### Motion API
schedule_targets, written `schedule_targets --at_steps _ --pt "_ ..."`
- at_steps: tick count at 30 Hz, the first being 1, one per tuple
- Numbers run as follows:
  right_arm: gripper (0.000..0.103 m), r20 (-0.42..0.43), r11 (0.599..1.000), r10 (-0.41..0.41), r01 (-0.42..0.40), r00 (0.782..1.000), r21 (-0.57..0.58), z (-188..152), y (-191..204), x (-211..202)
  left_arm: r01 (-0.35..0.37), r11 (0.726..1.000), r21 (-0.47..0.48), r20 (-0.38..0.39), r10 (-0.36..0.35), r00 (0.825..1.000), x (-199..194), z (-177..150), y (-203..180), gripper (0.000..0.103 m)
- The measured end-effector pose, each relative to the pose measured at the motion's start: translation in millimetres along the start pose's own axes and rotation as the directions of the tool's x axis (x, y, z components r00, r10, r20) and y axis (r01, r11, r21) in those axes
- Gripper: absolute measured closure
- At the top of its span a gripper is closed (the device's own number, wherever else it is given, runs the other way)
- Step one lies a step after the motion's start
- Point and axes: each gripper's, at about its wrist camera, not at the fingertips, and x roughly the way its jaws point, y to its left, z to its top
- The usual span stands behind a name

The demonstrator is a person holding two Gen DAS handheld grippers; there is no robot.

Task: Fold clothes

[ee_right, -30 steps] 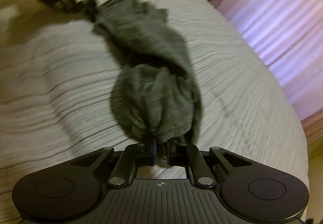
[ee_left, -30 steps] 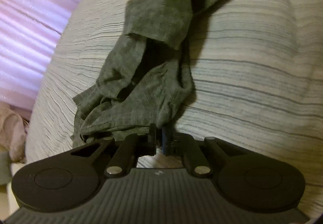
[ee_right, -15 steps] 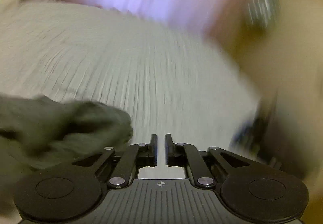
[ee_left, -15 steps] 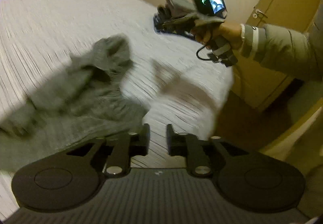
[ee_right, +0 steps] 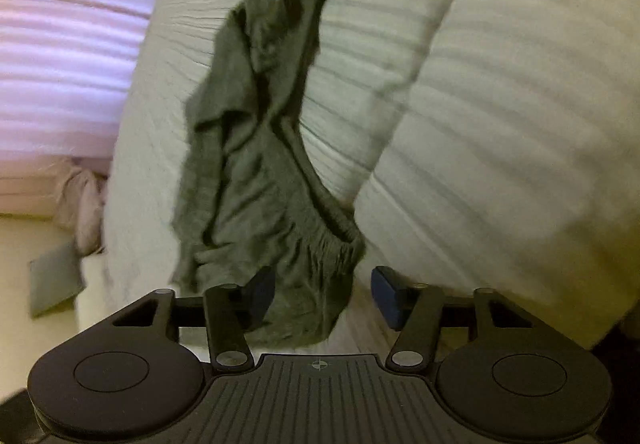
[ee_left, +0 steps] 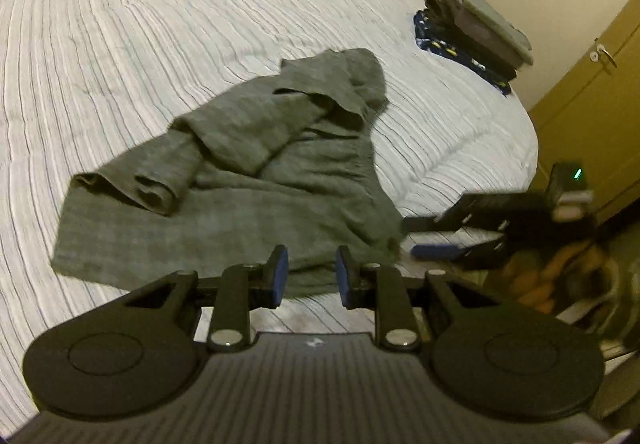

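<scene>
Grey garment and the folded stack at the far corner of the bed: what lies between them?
Only bare striped bedspread between the grey garment and the folded stack, seen in the left wrist view.

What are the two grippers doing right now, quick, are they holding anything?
Left gripper: open, just been opening, holding nothing; the crumpled grey knit garment lies loose on the bed.
Right gripper: open, just been opening, the grey garment between its jaws, not pinched.

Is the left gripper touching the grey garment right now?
Cannot tell. In the left wrist view the left gripper has open jaws with the grey garment lying flat behind them, but no clear gap or contact shows.
</scene>
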Motion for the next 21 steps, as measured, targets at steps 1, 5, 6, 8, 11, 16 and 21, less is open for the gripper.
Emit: schedule_targets --at_steps 1,5,6,8,11,16,21 --pt "0.046 0.010 1.000 -0.012 0.012 1.000 0.008 -4.4 1.8 9.3 0.003 1.000 -0.001 -0.006 -0.003 1.000 -1.0 0.6 4.1 0.083" --pt "0.099 0.061 0.998 -0.051 0.048 0.997 0.051 -16.0 -1.5 21.2 0.010 1.000 0.013 -0.028 -0.010 1.000 -0.3 5.1 14.3 0.082" --pt "0.100 0.084 0.998 -0.053 0.050 0.995 0.046 -16.9 -2.2 12.7 0.015 1.000 0.023 -0.029 -0.015 0.999 -0.7 9.0 16.2 0.082" --pt "0.101 0.142 0.998 -0.068 0.069 0.988 -0.007 -14.8 -0.7 -16.2 0.025 0.999 0.042 -0.030 -0.024 0.999 -1.5 16.9 20.1 0.082" --pt "0.101 0.257 0.988 -0.123 0.144 0.958 -0.063 -4.3 -2.4 -74.0 0.050 0.996 0.067 -0.030 -0.049 0.998 1.1 31.6 23.4 0.082" --pt "0.101 0.430 0.931 -0.318 0.365 0.845 -0.027 19.5 -34.4 -156.8 0.139 0.986 0.094 -0.029 -0.137 0.990 30.1 71.4 16.7 0.079" --pt "0.101 0.396 0.925 -0.378 0.355 0.837 0.132 37.9 -87.6 -169.3 0.250 0.951 0.181 -0.056 -0.244 0.968 98.5 147.3 13.3 0.060"
